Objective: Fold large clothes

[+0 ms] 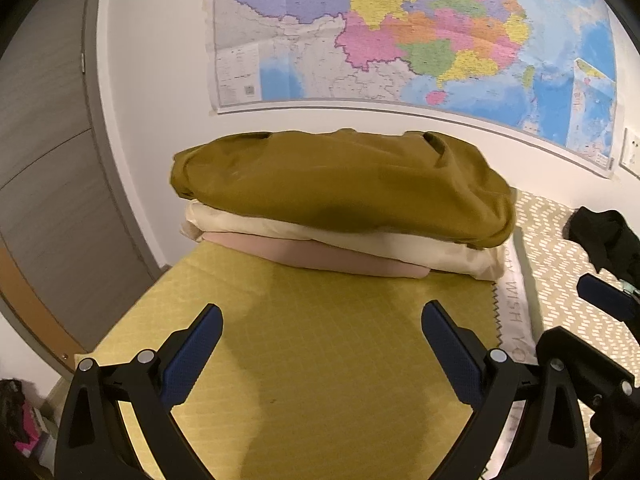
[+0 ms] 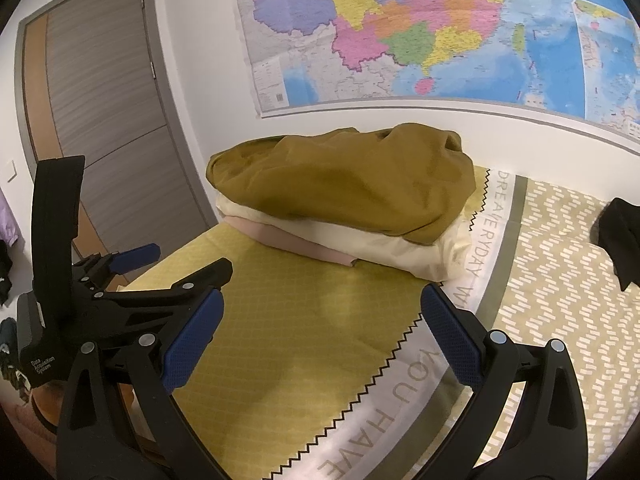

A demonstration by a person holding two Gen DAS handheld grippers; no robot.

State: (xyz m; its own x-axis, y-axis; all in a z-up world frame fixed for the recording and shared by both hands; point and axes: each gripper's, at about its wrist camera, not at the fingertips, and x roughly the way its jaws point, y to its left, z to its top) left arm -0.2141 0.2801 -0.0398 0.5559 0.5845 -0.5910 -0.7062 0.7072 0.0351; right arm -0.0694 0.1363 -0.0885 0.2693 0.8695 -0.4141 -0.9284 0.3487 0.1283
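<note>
Where the bed (image 1: 328,360) meets the far wall, a stack of three folded clothes is seen: an olive garment (image 1: 344,184) on top, a cream one (image 1: 360,236) under it, a pink one (image 1: 320,254) lowest. The stack's long axis runs left to right, along the wall. A map (image 1: 400,32) hangs above; a door (image 2: 108,120) stands at far left. A black garment (image 2: 620,236) lies well apart at right. Open yellow bedding is left near the stack. The left gripper (image 1: 322,344) and right gripper (image 2: 320,332) are held with jaws spread, nothing between them.
</note>
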